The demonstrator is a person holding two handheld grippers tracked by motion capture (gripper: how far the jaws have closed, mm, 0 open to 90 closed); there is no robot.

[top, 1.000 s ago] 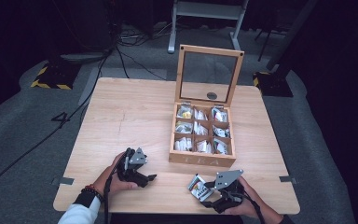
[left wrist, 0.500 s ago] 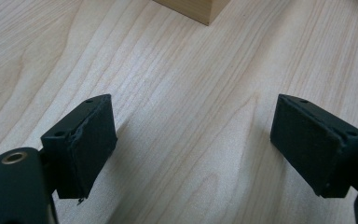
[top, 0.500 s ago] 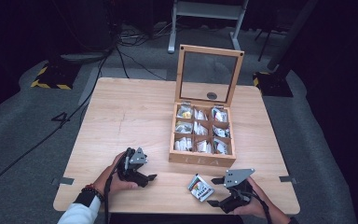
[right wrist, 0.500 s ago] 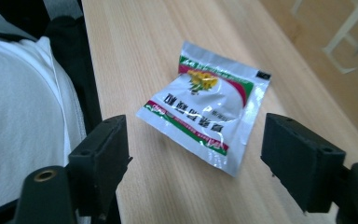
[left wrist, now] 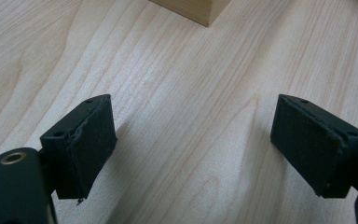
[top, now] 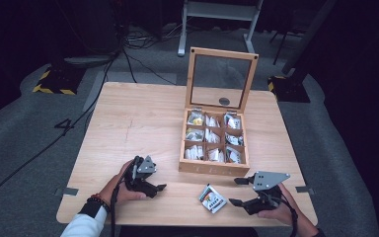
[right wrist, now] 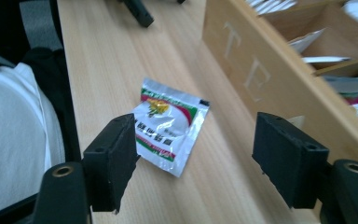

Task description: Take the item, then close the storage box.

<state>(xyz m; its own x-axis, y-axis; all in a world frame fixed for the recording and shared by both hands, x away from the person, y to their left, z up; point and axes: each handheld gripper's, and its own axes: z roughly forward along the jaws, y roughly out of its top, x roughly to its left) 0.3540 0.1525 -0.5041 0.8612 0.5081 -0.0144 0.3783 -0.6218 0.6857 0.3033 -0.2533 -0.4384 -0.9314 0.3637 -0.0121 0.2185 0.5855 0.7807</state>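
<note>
- We see the left gripper (top: pixel 153 183) resting on the table (top: pixel 138 123), jaws wide and empty.
- Our right gripper (top: pixel 238 191) gapes wide too; the sachet (top: pixel 212 198) lies flat just before it, beside the open tea box (top: pixel 212 167).

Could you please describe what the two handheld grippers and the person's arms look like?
Both are black two-jaw tools with blocky, flat-faced jaws; brass-coloured screw holes show near the jaw bases. The right gripper carries a grey three-cornered plate with dark holes; the left gripper has a smaller grey one. A black cable trails from each. The left arm wears a white sleeve and a dark beaded bracelet.
</note>
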